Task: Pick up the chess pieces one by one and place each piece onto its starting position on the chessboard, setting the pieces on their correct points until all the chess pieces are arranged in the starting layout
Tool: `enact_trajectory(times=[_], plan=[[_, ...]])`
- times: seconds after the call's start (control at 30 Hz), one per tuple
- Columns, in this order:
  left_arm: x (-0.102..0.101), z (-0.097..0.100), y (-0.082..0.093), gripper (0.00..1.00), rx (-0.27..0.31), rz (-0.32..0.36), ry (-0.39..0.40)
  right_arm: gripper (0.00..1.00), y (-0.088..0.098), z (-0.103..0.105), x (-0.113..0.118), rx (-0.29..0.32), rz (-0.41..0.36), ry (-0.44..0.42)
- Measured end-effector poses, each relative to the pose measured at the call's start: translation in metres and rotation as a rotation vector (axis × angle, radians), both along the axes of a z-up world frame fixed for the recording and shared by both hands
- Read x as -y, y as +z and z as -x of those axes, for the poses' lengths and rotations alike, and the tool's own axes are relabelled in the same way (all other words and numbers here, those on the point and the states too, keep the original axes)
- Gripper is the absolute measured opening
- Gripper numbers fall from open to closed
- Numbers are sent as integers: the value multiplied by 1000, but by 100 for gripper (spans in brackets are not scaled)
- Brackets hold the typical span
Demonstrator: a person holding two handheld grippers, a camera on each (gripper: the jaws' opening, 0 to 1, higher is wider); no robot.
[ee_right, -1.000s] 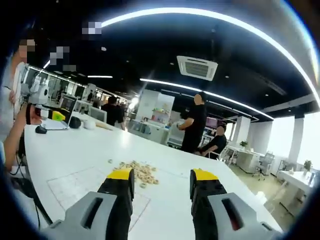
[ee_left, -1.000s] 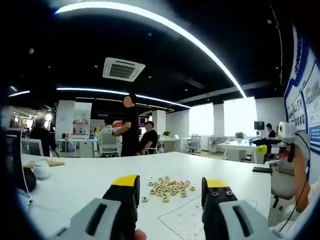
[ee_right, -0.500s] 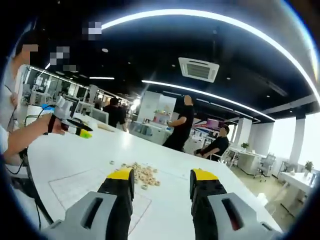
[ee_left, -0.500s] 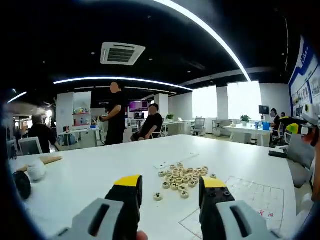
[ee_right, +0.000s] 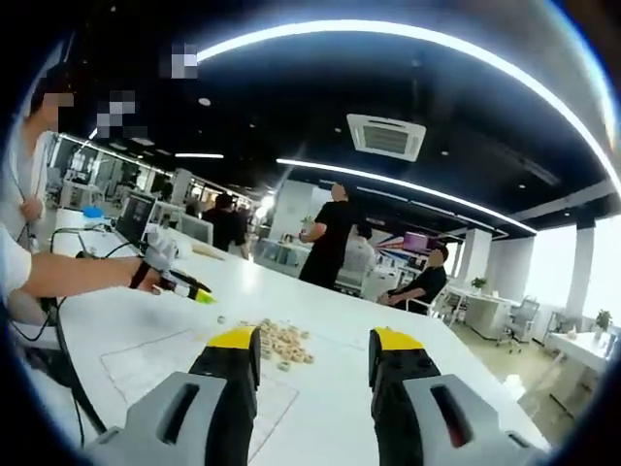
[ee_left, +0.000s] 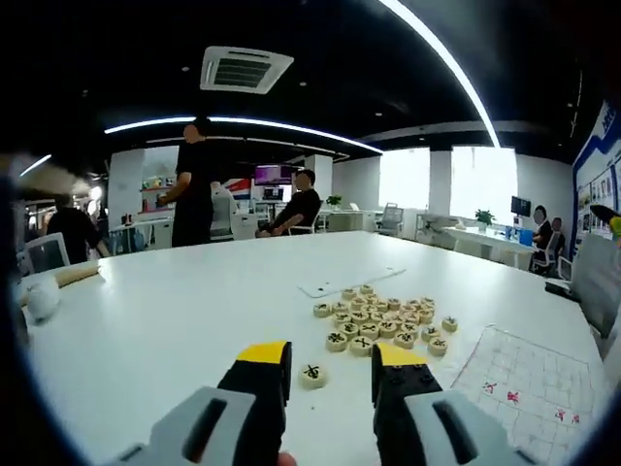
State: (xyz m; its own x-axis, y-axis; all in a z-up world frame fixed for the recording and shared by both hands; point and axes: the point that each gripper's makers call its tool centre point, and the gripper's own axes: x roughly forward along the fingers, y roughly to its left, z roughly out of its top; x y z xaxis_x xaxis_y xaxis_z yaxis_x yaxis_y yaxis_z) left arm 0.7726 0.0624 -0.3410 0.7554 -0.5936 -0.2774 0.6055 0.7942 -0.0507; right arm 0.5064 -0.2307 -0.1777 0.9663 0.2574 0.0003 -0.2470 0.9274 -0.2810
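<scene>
A heap of round, pale chess pieces [ee_left: 381, 320] lies on the white table, also seen in the right gripper view as the pieces [ee_right: 277, 342]. One loose piece [ee_left: 312, 374] sits just ahead of my left gripper [ee_left: 330, 359], which is open with nothing between its jaws. The paper chessboard [ee_left: 529, 374] with a thin printed grid lies right of the heap; the same chessboard [ee_right: 184, 359] lies flat under my right gripper [ee_right: 312, 349], which is open and empty above the table. The left gripper [ee_right: 179, 283], held in a hand, reaches toward the heap.
The white table [ee_left: 175, 311] is wide. A flat white card [ee_left: 349, 282] lies beyond the heap. A white round object [ee_left: 41, 299] sits at the far left. People stand and sit behind the table [ee_left: 194, 194]. The holder's arm [ee_right: 58, 277] stretches in from the left.
The left gripper has come down and forward toward the heap, so the pieces look bigger and one loose piece now sits just ahead of its jaws. The right gripper stayed still.
</scene>
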Motion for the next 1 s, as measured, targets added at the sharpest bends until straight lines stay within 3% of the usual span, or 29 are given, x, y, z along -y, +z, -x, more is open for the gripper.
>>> enact_trajectory(times=[0.2, 0.37, 0.6, 0.87, 1.0], plan=[[4, -22, -30, 33, -50, -52, 31, 47, -8, 9, -23, -44, 46, 115], [8, -32, -49, 33, -81, -80, 41, 47, -19, 19, -53, -90, 42, 269], [13, -24, -64, 33, -110, -104, 51, 45, -42, 27, -75, -185, 41, 404], [9, -28, -64, 28, -108, -92, 65, 44, -45, 28, -78, -190, 46, 419], [6, -28, -63, 20, -107, -83, 84, 44, -45, 28, -77, -194, 50, 417]])
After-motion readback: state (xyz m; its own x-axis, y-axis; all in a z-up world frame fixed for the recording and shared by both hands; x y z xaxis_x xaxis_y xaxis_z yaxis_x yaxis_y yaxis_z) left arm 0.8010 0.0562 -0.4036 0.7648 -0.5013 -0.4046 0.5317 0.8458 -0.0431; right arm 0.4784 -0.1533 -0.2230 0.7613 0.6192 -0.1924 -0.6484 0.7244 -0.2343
